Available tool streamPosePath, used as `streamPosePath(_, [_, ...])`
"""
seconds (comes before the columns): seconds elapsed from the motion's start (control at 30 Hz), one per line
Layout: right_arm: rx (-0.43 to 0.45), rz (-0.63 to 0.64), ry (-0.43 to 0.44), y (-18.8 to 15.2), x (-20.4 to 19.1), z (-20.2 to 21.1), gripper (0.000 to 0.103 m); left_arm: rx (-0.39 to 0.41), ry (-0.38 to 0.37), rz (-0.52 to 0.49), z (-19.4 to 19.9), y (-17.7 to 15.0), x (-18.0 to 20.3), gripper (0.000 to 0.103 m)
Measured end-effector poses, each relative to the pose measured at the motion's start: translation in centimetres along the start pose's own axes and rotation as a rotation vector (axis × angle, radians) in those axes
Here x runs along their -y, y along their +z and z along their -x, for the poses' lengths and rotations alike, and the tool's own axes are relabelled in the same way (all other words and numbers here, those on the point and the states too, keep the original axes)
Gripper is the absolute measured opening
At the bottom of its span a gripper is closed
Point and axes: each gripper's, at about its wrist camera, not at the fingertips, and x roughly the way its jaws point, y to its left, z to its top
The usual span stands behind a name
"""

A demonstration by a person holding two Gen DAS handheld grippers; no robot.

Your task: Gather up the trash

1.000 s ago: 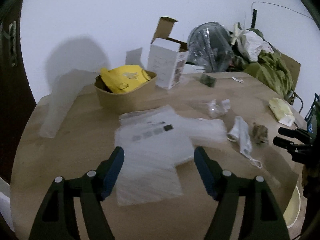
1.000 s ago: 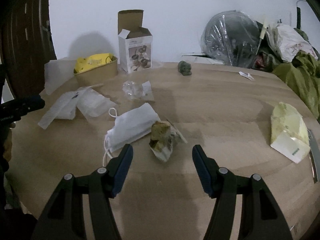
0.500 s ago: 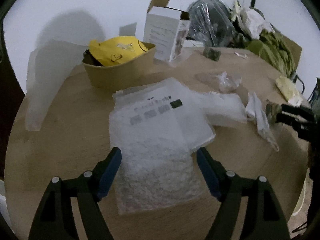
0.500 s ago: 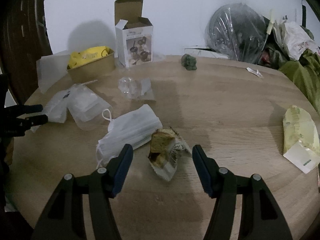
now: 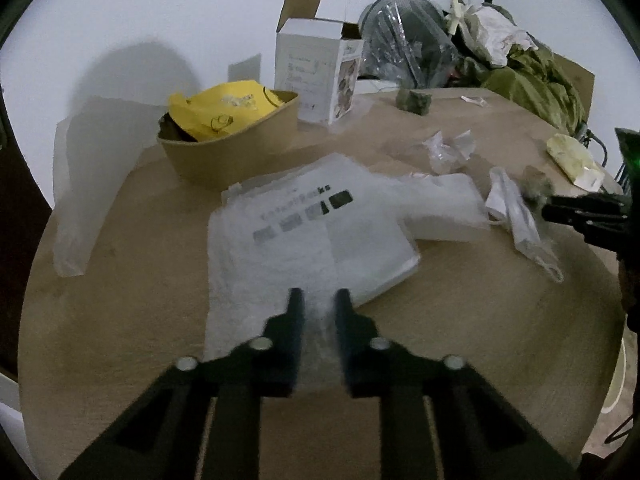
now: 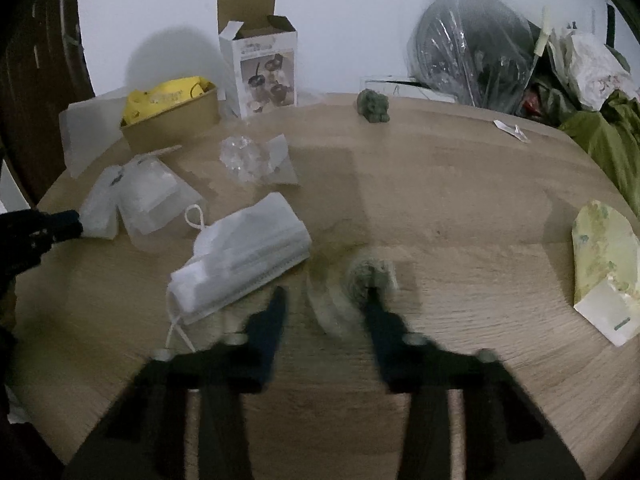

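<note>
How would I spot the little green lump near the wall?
Start at the open white box at the table's far edge. Look right along that edge: the green lump sits alone there, small, dark and knobbly, unlike the pale wrappers nearer you.

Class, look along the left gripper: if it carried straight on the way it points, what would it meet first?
Probably the clear bubble-wrap bag lying flat on the wooden table; the left gripper has closing jaws already over its near edge.
</note>
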Motion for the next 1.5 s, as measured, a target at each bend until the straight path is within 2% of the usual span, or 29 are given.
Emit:
streamPosePath(0.13, [0.013,0.006,0.005,-0.4,0.0,0.3,0.012,0.038,-0.007,-0.003,1.1,0.0,0.1,0.006])
streamPosePath(0.33, [0.051,0.007,0.007,-0.6,0.0,1.4,0.011,0.110,-0.009,0.005,3.2,0.1,0.1,0.003])
streamPosePath(0.43, [0.057,-0.001,-0.029,-0.1,0.8,1.8,0.013,0.160,-0.001,0.025,4.6,0.4,-0.2,0.003])
streamPosePath(0.47, [0.054,0.004,-0.048,0.1,1.1,1.8,0.016,0.175,0.000,0.032,5.0,0.6,-0.3,0.003])
streamPosePath(0.5, [0.057,0.006,-0.062,0.4,1.3,1.8,0.033,0.191,0.003,0.039,5.5,0.7,-0.5,0.003])
streamPosePath(0.53, [0.060,0.005,-0.068,0.7,1.7,1.9,0.061,0.202,0.005,0.043,5.8,0.8,-0.5,0.003])
streamPosePath(0.57, [0.064,0.002,-0.074,1.0,2.0,1.9,0.070,0.212,0.006,0.047,6.1,1.0,-0.6,0.003])
streamPosePath(0.7, [0.074,0.029,-0.074,2.3,2.4,1.5,0.072,0.228,-0.004,0.056,6.5,1.5,-0.9,0.003])
streamPosePath(0.87, [0.047,0.080,-0.087,3.7,1.9,-0.4,0.072,0.230,-0.020,0.058,6.2,1.8,-1.0,0.003])
streamPosePath(0.9, [0.041,0.088,-0.091,4.0,1.9,-0.8,0.070,0.230,-0.024,0.059,6.1,1.8,-1.0,0.003])
streamPosePath(0.97, [0.028,0.099,-0.104,4.5,1.8,-1.6,0.060,0.229,-0.029,0.059,5.9,1.9,-1.0,0.003])
streamPosePath(1.03, [0.003,0.104,-0.121,4.9,2.1,-2.4,0.044,0.229,-0.032,0.061,5.8,1.9,-0.9,0.003])
streamPosePath(1.13, [-0.026,0.112,-0.131,4.9,2.3,-3.4,0.027,0.228,-0.039,0.059,5.5,2.0,-0.9,0.003])
streamPosePath(1.23, [-0.026,0.121,-0.126,4.6,2.3,-3.3,0.019,0.230,-0.046,0.055,5.5,2.0,-0.7,0.003])
streamPosePath(1.5, [0.031,0.120,-0.113,3.2,1.6,-0.1,0.015,0.250,-0.071,0.031,6.5,1.7,0.5,0.003])
